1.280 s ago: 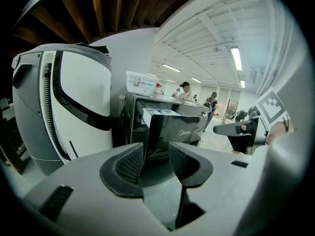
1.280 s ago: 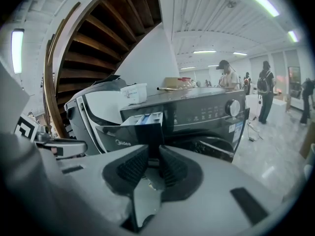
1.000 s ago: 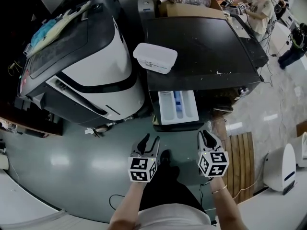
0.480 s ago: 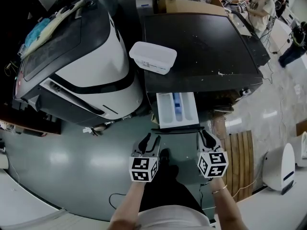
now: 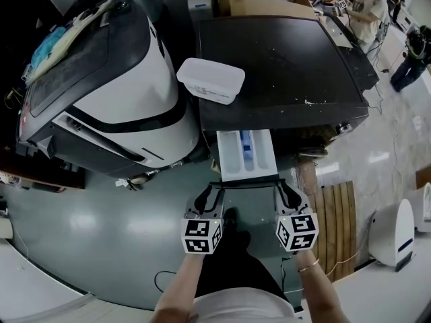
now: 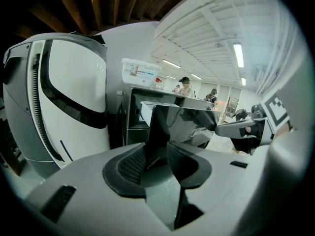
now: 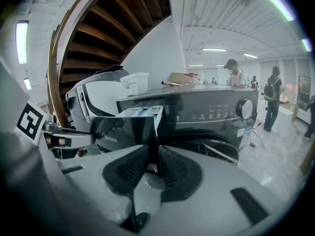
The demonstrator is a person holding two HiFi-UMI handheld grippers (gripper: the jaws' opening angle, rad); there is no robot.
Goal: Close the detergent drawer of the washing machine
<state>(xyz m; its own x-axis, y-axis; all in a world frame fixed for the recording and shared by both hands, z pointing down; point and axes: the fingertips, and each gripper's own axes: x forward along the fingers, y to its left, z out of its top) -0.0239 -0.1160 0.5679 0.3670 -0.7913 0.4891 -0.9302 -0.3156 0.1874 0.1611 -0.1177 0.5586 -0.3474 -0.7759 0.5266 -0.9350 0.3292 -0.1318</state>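
**Jaws at both ends of the open detergent drawer**

Left: the jaws of the left gripper (image 5: 207,194) are spread and closing. The left end of the drawer's dark front panel (image 6: 184,118) stands between them, and the pads do not yet seem to press on it.

Centre: the detergent drawer (image 5: 246,155) is pulled well out of the front of the black washing machine (image 5: 283,66), near its left side, with the panel facing the person. It is a white plastic tray divided lengthwise into compartments, 1 of which holds a blue insert (image 5: 249,143). The glossy panel across its front mirrors the room.

Right: the jaws of the right gripper (image 5: 289,192) are nearly together and appear to pinch the panel's right edge.

Handling, as judged:
- **Weight and stiffness:** the drawer is probably light and stiff, made of thin plastic that slides on runners.
- **Surface:** the polished panel is likely slippery under the pads, so a hard squeeze gains little.
- **Where to hold:** the 2 ends of the panel are the sensible places.
- **How to push:** an even push on both ends, straight toward the machine, should keep the tray from skewing and jamming.
- **What to avoid:** twisting the thin panel or pushing on 1 end alone could strain it.
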